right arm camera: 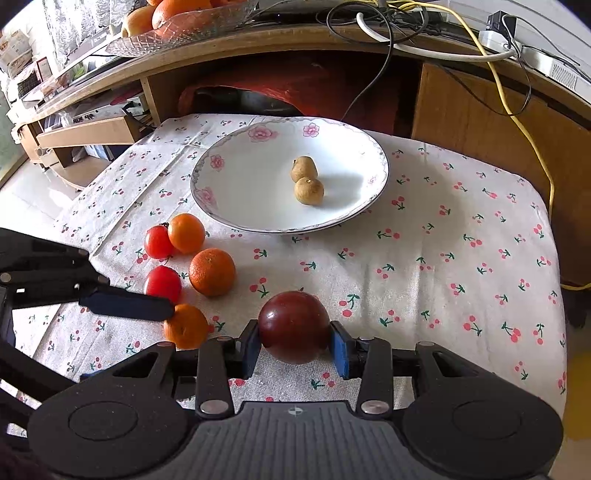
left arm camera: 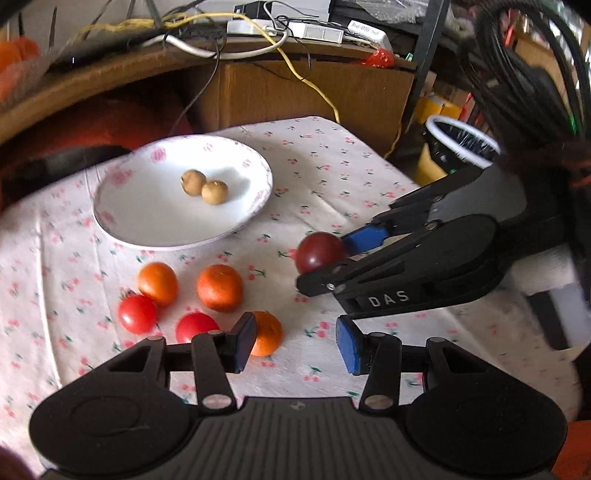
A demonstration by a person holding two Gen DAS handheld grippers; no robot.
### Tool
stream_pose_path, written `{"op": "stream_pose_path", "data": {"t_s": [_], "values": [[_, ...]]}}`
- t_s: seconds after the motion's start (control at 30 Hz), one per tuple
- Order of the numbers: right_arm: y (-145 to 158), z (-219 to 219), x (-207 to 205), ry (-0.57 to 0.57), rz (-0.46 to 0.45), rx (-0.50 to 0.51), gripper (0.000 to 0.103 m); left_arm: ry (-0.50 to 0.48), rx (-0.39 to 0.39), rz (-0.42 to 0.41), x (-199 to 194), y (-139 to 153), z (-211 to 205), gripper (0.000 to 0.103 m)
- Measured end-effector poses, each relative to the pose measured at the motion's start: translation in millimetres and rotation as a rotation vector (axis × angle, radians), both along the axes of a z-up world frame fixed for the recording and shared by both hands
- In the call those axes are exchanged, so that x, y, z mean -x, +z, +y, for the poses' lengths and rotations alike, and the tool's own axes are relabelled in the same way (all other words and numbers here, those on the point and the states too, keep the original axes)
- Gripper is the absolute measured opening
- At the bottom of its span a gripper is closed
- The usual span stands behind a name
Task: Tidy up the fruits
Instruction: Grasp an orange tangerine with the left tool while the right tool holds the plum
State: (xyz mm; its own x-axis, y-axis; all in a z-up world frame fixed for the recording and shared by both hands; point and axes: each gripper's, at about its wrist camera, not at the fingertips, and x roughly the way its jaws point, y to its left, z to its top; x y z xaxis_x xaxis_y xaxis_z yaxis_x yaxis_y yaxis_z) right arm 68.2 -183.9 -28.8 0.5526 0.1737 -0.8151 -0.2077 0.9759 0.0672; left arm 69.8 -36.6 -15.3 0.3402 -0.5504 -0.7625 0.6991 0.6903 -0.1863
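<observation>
My right gripper [right arm camera: 295, 350] is shut on a dark red plum [right arm camera: 293, 326], low over the cherry-print tablecloth [right arm camera: 443, 258]; the left wrist view shows the plum [left arm camera: 319, 253] between its blue pads. My left gripper [left arm camera: 295, 343] stands open, with one orange [left arm camera: 266, 334] just outside its left finger. Two more oranges [left arm camera: 158, 283] [left arm camera: 219, 288] and two red tomatoes [left arm camera: 137, 314] [left arm camera: 195, 326] lie loose on the cloth. Behind them, a white floral plate [left arm camera: 147, 206] holds two brown longans [left arm camera: 192, 181] [left arm camera: 214, 192].
A wooden desk [right arm camera: 461, 110] with cables [right arm camera: 509, 92] rises behind the table. On its top, a glass bowl [right arm camera: 177, 26] holds oranges. A white-rimmed bin [left arm camera: 461, 140] stands beyond the table's right edge. The cloth right of the plate is bare.
</observation>
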Motion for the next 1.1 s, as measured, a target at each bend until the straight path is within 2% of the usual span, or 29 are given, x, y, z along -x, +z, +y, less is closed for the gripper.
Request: {"op": "stream_pose_path", "data": {"t_s": [0.2, 0.27, 0.43, 0.63, 0.7, 0.77, 0.87, 1.0, 1.1], "values": [[0.2, -0.2, 0.0, -0.005, 0.002, 0.0, 0.034, -0.087, 0.069, 0.089, 3.8, 0.4, -2.7, 0.054], [0.5, -1.5, 0.6, -0.007, 0.001, 0.001, 0.034, -0.122, 0.062, 0.108, 10.3, -2.3, -10.3, 0.055], [1.1, -5.2, 1.4, -0.017, -0.001, 0.002, 0.034, -0.13, 0.018, 0.038, 19.5, 0.6, -16.9, 0.055], [1.0, -9.5, 0.8, -0.036, -0.001, -0.002, 0.034, -0.089, 0.07, 0.056, 8.6, 5.2, -8.8, 0.055], [1.1, -10.2, 0.2, -0.038, 0.0, -0.005, 0.034, -0.073, 0.079, 0.036, 7.3, 8.7, -4.1, 0.055], [1.2, -10.6, -0.3, -0.04, -0.001, -0.009, 0.034, -0.039, 0.038, -0.026, 7.2, 10.0, -4.4, 0.055], [0.5, -10.1, -1.0, -0.045, 0.002, -0.011, 0.034, -0.01, -0.079, -0.122, 7.5, 3.8, -13.5, 0.055], [1.4, -8.7, -0.8, -0.039, 0.0, -0.017, 0.034, -0.023, -0.146, -0.157, 11.1, -6.0, -19.8, 0.055], [0.4, -9.0, -1.7, -0.042, 0.006, -0.023, 0.034, -0.005, -0.15, -0.155, 8.4, -7.7, -18.8, 0.054]]}}
